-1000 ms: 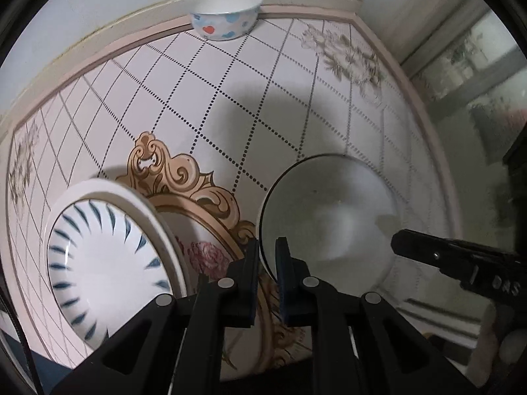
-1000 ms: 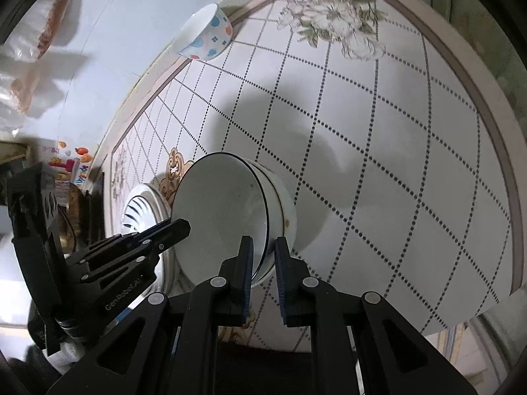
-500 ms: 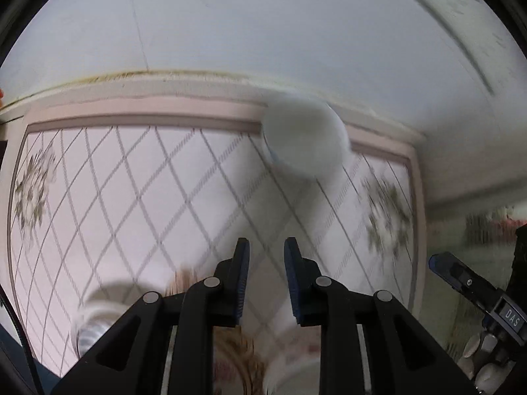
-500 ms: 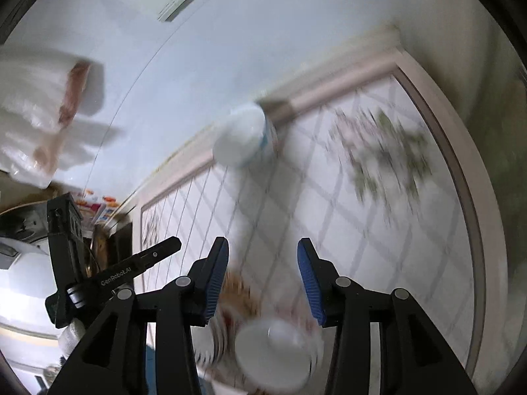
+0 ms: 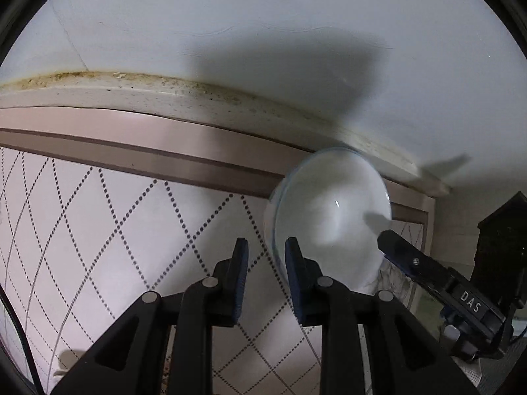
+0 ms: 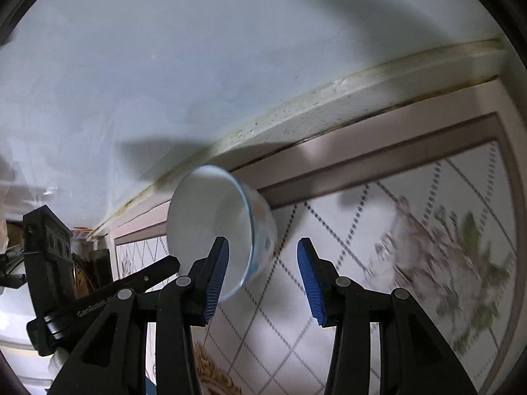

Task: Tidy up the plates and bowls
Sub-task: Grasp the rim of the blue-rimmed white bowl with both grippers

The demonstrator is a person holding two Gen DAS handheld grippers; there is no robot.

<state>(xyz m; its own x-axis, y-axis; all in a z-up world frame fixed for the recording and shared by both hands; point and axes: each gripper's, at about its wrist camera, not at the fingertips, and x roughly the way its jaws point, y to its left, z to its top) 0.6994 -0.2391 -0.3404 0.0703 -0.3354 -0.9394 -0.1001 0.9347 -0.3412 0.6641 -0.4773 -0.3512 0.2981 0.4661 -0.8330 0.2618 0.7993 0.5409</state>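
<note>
Two hand-held grippers, left (image 5: 263, 256) and right (image 6: 262, 256), parted, empty; "DAS" on right's finger.

White capitals "DAS" stand on a small dark plate on the body of the right gripper (image 5: 467, 299), seen at the lower right of the left wrist view. Pale lettering runs along a black finger of the left gripper (image 6: 108, 299) at the lower left of the right wrist view; it begins "Gen" or similar, and the remainder is cut off behind the right gripper's own frame and too blurred to read. No other text, number, brand or sign is legible in either view.
</note>
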